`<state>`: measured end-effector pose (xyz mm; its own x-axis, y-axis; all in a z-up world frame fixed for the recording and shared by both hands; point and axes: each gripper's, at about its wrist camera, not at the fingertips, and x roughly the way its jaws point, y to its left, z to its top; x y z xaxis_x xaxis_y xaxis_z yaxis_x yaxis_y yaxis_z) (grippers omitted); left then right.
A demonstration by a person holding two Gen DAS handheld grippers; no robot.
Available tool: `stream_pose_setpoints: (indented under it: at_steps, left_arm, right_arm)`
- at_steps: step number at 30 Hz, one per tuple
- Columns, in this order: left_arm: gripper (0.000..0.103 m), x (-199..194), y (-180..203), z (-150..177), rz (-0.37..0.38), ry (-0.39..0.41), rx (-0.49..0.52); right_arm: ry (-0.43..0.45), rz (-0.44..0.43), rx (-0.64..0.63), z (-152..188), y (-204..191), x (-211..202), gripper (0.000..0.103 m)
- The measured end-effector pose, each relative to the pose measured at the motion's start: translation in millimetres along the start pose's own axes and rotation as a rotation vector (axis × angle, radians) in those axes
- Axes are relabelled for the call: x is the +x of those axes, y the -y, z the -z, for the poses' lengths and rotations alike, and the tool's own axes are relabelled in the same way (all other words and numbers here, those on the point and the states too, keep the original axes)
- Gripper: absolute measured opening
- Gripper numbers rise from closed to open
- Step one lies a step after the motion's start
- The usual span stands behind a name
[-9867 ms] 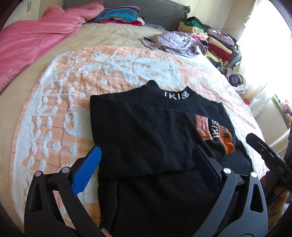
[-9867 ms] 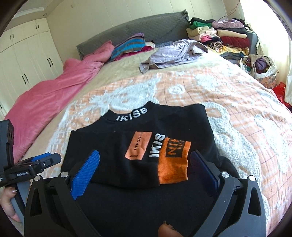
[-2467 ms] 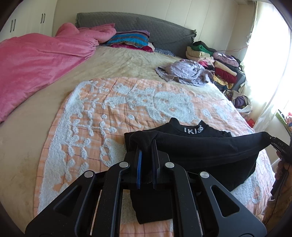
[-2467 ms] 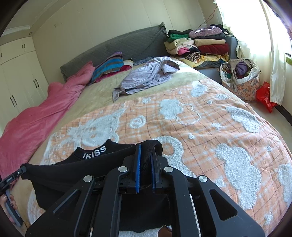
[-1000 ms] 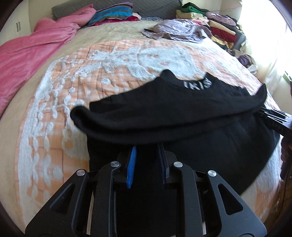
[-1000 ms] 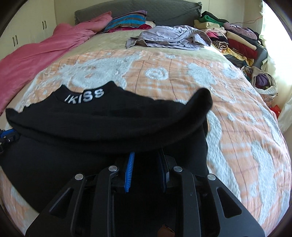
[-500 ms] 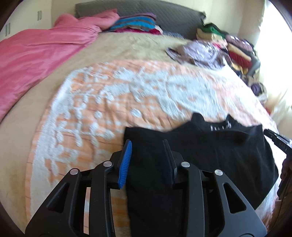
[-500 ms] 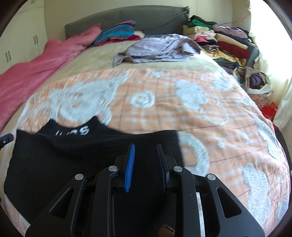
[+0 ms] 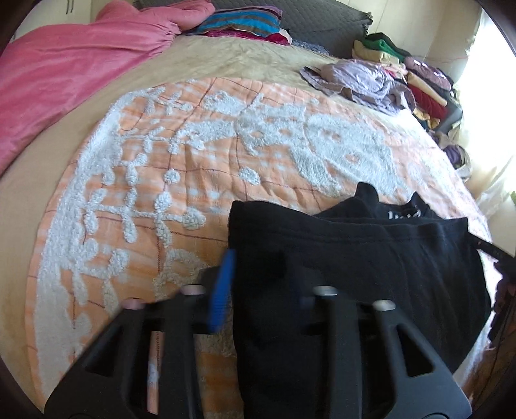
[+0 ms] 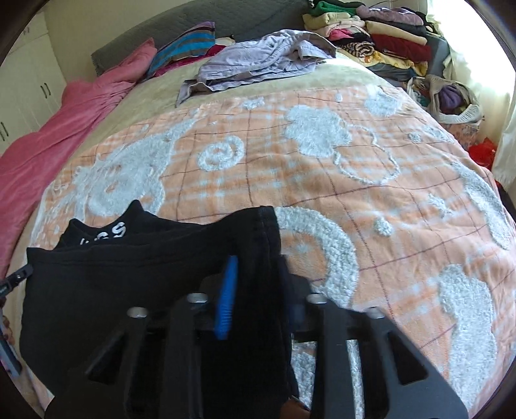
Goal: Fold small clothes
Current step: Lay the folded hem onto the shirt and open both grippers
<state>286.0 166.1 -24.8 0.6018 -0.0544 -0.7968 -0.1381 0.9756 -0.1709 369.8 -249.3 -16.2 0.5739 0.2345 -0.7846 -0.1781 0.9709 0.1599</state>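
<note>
- Left gripper (image 9: 258, 283): at 6 o'clock in its own view. The fingers are a narrow gap apart and have just been closing, blurred. The left edge of the black shirt (image 9: 371, 274) lies between them; I cannot tell if they press on it.
- Right gripper (image 10: 256, 287): at 6 o'clock in its own view. The fingers are a narrow gap apart and have just been closing. The shirt's right hem edge lies between them.
- Black shirt: folded and lying flat on the near end of the orange-and-white blanket (image 9: 209, 161). Its collar (image 10: 106, 233), with white lettering, peeks out beyond the top fold.
- Bed (image 9: 225, 64): the beige sheet shows past the blanket.
- Lilac garment (image 9: 361, 80): crumpled on the sheet, at 1 o'clock in the left view.
- Pink duvet (image 9: 64, 64): bunched at 10 o'clock.
- Striped pillow (image 9: 242, 22): at 12 o'clock, against the headboard.
- Stack of folded clothes (image 10: 387, 32): farthest, at 1 o'clock in the right view.
</note>
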Motion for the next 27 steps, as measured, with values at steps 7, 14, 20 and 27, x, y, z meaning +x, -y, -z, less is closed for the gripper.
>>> stream_pose_setpoints:
  at_steps: [7, 14, 20, 27]
  left_arm:
    - [0.004, -33, -8, -12, 0.065, 0.096, -0.038]
    - [0.004, -14, -2, -13, -0.022, 0.081, 0.0]
    - [0.004, 0, -7, -1, -0.051, 0.054, -0.003]
    - [0.007, -6, -2, 0, -0.081, 0.057, 0.024]
  right_arm:
    - [0.128, -0.048, 0.022, -13, 4, -33, 0.01]
    - [0.066, 0.006, 0.063, -10, 10, -5, 0.01]
    - [0.045, 0.016, 0.107, 1, 18, 7, 0.01]
    - [0.04, 0.039, 0.121, 6, 22, 1, 0.019]
